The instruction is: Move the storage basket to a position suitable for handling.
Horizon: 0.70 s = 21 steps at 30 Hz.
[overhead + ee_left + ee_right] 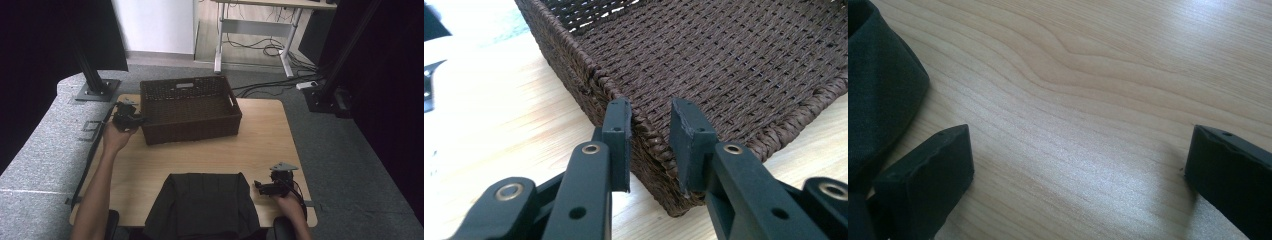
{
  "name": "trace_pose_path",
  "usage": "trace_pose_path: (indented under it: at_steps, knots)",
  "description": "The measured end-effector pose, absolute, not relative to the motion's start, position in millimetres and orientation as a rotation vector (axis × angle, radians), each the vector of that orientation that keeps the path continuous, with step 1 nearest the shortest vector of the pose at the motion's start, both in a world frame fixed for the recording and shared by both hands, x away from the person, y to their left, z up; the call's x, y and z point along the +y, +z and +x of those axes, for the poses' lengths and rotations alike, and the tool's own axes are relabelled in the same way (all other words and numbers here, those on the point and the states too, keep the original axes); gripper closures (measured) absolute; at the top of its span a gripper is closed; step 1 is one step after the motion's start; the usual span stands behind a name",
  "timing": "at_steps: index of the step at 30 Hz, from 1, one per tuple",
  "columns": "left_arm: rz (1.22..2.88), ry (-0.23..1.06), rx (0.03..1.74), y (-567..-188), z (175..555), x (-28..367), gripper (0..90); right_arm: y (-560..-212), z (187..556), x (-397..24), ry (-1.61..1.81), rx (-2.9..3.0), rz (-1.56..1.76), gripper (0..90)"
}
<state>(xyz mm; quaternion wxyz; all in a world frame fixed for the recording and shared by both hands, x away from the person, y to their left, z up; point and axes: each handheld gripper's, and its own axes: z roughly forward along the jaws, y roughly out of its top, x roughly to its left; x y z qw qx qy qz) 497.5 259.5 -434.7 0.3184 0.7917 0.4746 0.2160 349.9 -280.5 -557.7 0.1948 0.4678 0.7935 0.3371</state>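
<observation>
I clamp the left tongs (650, 131) on the wicker basket (187, 107) rim at its nine o'clock corner, dragging level; the right tongs (1075, 170) gape wide, empty.

Pale wooden table (260, 145); brown woven basket (189, 107) at back; dark cloth (202, 202) at front edge

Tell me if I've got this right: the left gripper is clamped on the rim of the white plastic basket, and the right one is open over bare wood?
Not quite: the basket is dark brown wicker, as the left gripper view shows. The left gripper does clamp its rim; the right gripper is open over the table.
</observation>
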Motion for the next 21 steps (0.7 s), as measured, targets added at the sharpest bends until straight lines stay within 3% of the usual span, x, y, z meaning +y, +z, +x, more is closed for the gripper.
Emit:
trace_pose_path:
  at_steps: [21]
  knots:
    - [2.151, 0.498, 1.075, -436, 456, 235, 70.9, -558, 350, -281, 0.945, 2.225, 1.312, 0.0]
